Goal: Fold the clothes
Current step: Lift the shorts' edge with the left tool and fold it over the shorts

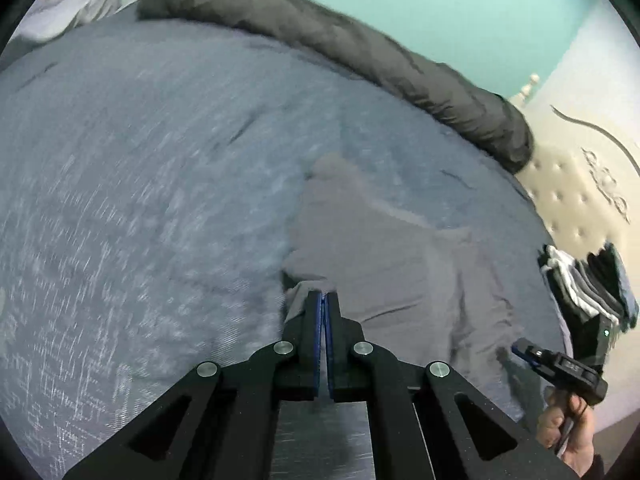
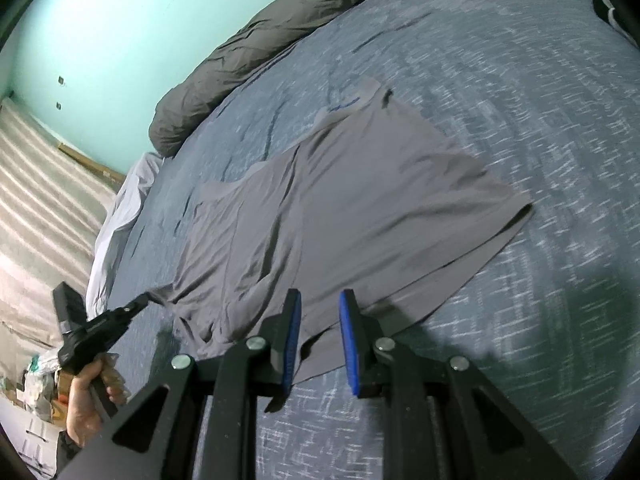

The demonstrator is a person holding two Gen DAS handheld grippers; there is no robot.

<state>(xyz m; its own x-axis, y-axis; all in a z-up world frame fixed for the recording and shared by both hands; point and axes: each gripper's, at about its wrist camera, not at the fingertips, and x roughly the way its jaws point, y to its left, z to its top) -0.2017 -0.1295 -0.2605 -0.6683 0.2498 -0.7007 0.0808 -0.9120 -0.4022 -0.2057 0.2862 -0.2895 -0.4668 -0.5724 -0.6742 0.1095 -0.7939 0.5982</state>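
Note:
A grey T-shirt (image 2: 340,208) lies spread on a blue patterned bedspread (image 2: 540,140); it also shows in the left wrist view (image 1: 384,264). My left gripper (image 1: 323,296) is shut on a corner of the shirt's edge; it shows from the side in the right wrist view (image 2: 140,302), pinching that corner. My right gripper (image 2: 320,300) is open, its blue-padded fingers just above the shirt's near hem, holding nothing. It shows in the left wrist view (image 1: 520,350) at the shirt's right edge.
A rolled dark grey duvet (image 1: 320,36) lies along the far side of the bed by a turquoise wall (image 2: 100,40). A stack of folded clothes (image 1: 584,284) sits at the bed's right. A beige tufted headboard (image 1: 568,184) stands beyond. A striped rug (image 2: 36,200) covers the floor.

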